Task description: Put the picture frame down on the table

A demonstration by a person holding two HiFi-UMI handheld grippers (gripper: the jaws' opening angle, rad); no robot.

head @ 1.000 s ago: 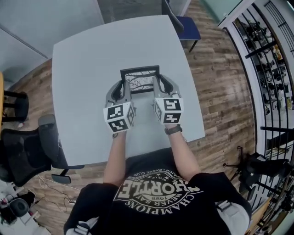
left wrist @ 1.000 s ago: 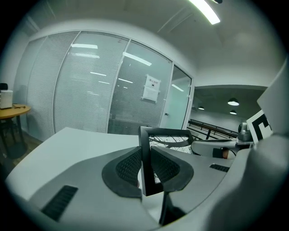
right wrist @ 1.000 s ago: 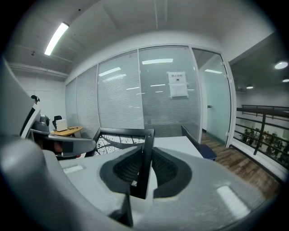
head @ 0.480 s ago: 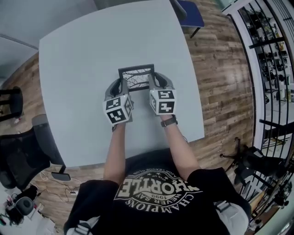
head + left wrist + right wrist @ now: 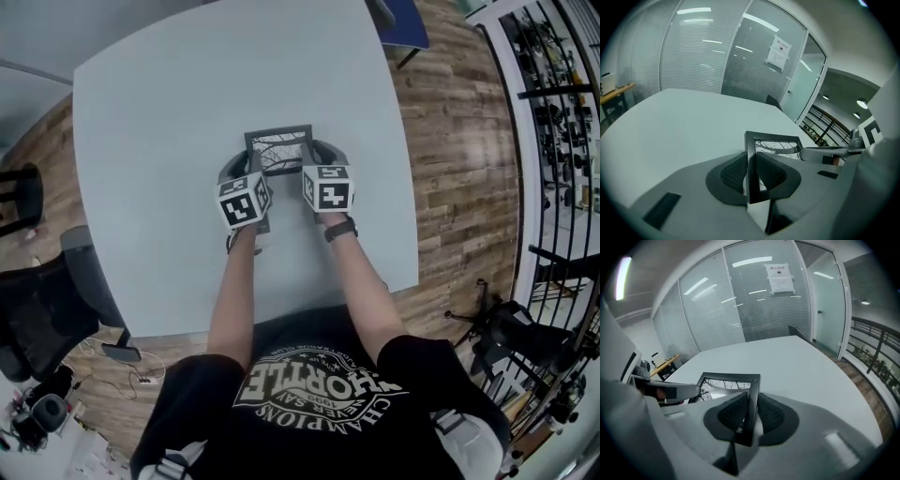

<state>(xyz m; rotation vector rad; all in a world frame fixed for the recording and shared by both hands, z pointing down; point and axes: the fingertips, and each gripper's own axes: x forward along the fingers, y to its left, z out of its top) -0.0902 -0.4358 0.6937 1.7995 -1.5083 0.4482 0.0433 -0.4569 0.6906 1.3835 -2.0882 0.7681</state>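
A small black picture frame (image 5: 278,149) with a line-drawing print is held over the middle of the pale grey table (image 5: 159,112). My left gripper (image 5: 247,174) is shut on the frame's left edge (image 5: 751,164), its ribbed pads pressed to both faces. My right gripper (image 5: 314,166) is shut on the frame's right edge (image 5: 751,404) in the same way. The frame (image 5: 774,145) leans back, its glass facing up. Whether its underside touches the table is hidden by the grippers.
A black office chair (image 5: 42,309) stands at the table's left near corner, a blue chair (image 5: 405,23) at the far right corner. Wooden floor (image 5: 450,159) and a black railing (image 5: 562,122) lie to the right. Glass walls with blinds (image 5: 740,310) stand beyond the table.
Both grippers have carried the frame slightly farther from the person's body, and the head view has shifted, so the table sits lower and more to the right in the picture.
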